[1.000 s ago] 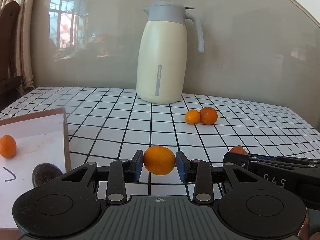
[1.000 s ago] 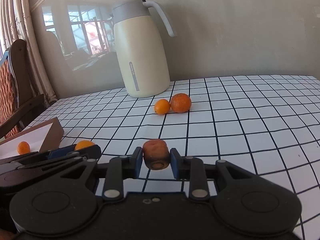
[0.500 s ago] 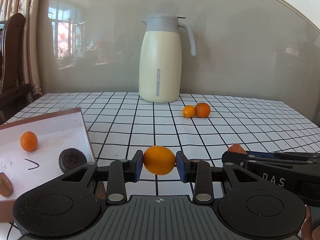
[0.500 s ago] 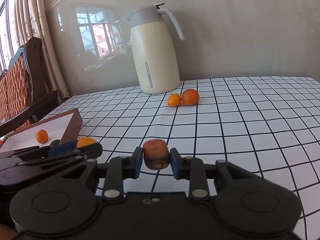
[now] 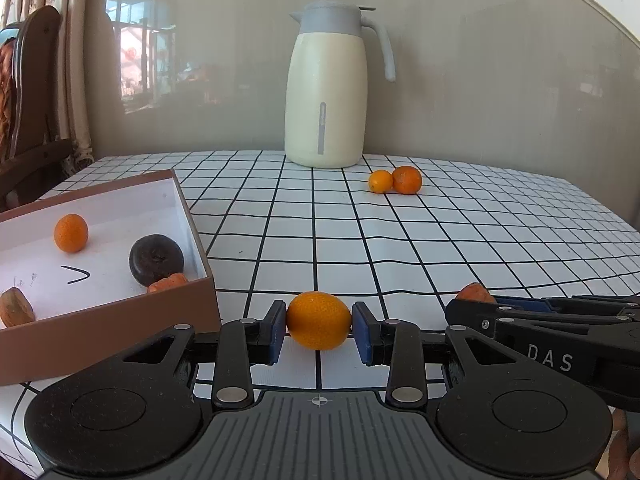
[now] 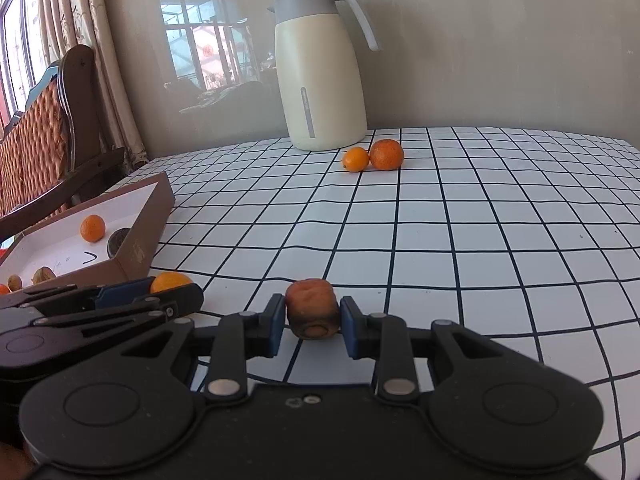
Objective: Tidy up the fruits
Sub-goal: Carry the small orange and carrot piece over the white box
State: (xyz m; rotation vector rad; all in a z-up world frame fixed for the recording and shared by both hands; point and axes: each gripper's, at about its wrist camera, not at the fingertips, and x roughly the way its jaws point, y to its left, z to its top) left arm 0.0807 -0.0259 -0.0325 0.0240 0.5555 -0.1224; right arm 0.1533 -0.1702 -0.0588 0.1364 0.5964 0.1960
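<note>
Left gripper [image 5: 319, 332]: clenched on a small orange fruit [image 5: 319, 320], blue pads pressing its two ends. Right gripper [image 6: 313, 322]: clenched on a brownish, shrivelled fruit piece [image 6: 312, 314], pads on its flanks. Both loads hang clear above the checked tablecloth [image 5: 440, 240], the two tools side by side.

From the left tool, the brown cardboard box [image 5: 120, 316] lies at about ten o'clock, its near wall just beside the left jaw. It already holds an orange fruit [image 5: 71, 233], a dark round fruit [image 5: 156, 259] and some brown pieces. At one o'clock, well apart, two more orange fruits [image 5: 395, 180] sit touching each other before a cream thermos jug [image 5: 326, 92].

Judged step: carrying both fruits to the box. To do it well, each load should clear the box wall before lowering, the left tool entering first to avoid crowding, and release should come low over a bare patch so nothing rolls.

Orientation: the held orange fruit is slightly oval, its long axis running three to nine o'clock, pad to pad. The brown piece is stubby, its cut end facing the camera; its long axis appears to run along the fingers.
</note>
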